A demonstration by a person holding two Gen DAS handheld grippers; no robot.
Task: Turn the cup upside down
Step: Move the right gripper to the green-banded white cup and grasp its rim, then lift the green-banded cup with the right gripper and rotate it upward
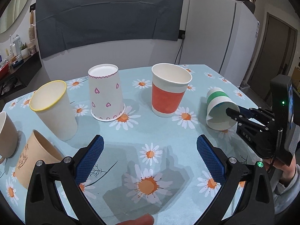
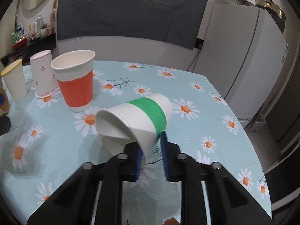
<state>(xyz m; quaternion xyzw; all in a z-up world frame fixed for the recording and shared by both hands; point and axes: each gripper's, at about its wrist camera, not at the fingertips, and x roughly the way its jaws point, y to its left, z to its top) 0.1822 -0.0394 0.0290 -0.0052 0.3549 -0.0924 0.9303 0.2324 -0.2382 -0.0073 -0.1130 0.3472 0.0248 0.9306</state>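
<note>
A white paper cup with a green band (image 2: 142, 120) is tipped on its side, mouth toward the camera, with its rim dented. My right gripper (image 2: 151, 146) is shut on the rim wall of this cup, one finger inside and one outside. The same cup (image 1: 218, 105) shows at the right in the left wrist view, with the right gripper (image 1: 232, 113) pinching its rim. My left gripper (image 1: 150, 150) is open and empty above the tablecloth, near the front.
On the daisy tablecloth (image 1: 142, 131) stand an upright orange-banded cup (image 1: 168, 91), an upside-down heart-patterned cup (image 1: 106, 95), a yellow-rimmed cup (image 1: 54, 110), a tan printed cup (image 1: 35, 161) and a beige mug (image 1: 6, 135). A fridge (image 1: 221, 37) stands behind.
</note>
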